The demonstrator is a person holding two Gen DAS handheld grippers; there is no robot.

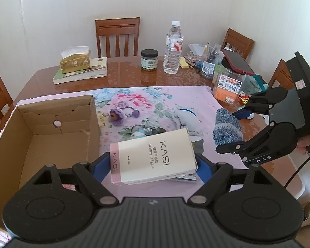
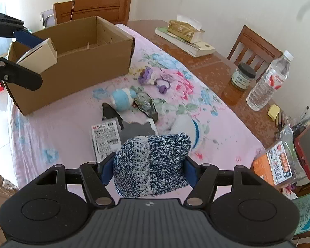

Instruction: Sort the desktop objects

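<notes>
Left wrist view: the left gripper [image 1: 152, 166] is clamped on a white nail glue box [image 1: 155, 159], blue pads pressing its two long sides, the box's long axis pointing away from the camera. The open cardboard box [image 1: 57, 128] lies directly to the left of it, its near wall just beside the held box, so this hand is the nearer one to the carton. The right gripper [image 2: 148, 172] is closed on a rolled blue knit sock [image 2: 152, 163] and sits further right, above the floral cloth [image 1: 196, 97]. Between the sock and the carton lie a purple crocheted flower [image 2: 145, 75], a pale blue plush toy [image 2: 121, 99] and a printed packet [image 2: 106, 138]. The carton's upright wall is probably the only obstacle to clear.
</notes>
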